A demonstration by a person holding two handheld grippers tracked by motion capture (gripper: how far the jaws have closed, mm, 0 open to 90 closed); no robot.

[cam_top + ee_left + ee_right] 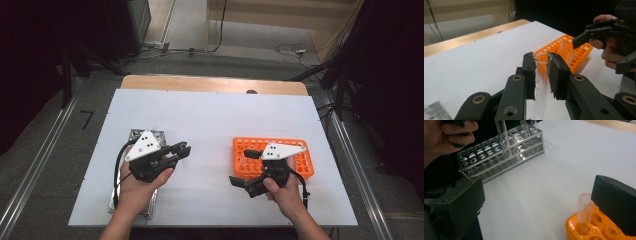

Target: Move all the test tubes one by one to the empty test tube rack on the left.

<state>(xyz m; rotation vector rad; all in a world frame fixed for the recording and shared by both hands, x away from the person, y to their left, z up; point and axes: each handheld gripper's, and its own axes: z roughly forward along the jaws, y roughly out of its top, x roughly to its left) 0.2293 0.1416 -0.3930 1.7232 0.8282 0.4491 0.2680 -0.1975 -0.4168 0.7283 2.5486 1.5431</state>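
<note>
- Left gripper (541, 72): the jaws are pressed onto a clear glass test tube (541, 82), pinching it just below its open rim. The tube stands upright between the pads, and its lower end hangs free above the white table sheet (481, 62).
- In the high view, the left gripper (181, 149) sits just to the right of the metal rack (161, 134), with its jaws pointing toward the middle of the sheet.
- Right gripper (536, 202): the jaws are spread wide with nothing pressed between them. One pad stands just beside a second clear tube (584, 212) that sits in a hole at the near corner of the orange rack (599, 227).
- In the high view, the right gripper (250, 170) hangs at the left front edge of the orange rack (300, 150).
- Open room: a broad strip of bare white sheet (210, 150) lies between the two grippers and between the two racks. The far half of the sheet is also bare, up to the wooden table edge (210, 84).
- Edges: the metal rack lies at the left front of the sheet, reaching its near edge. The orange rack lies right of centre, well inside the right border.
- Metal rack (499, 157): a grid of round holes, most unfilled; clear tubes (525, 128) stand at its far end.
- Orange rack (574, 50): a grid of round holes, most unfilled; two clear tubes (563, 47) stand in it.
</note>
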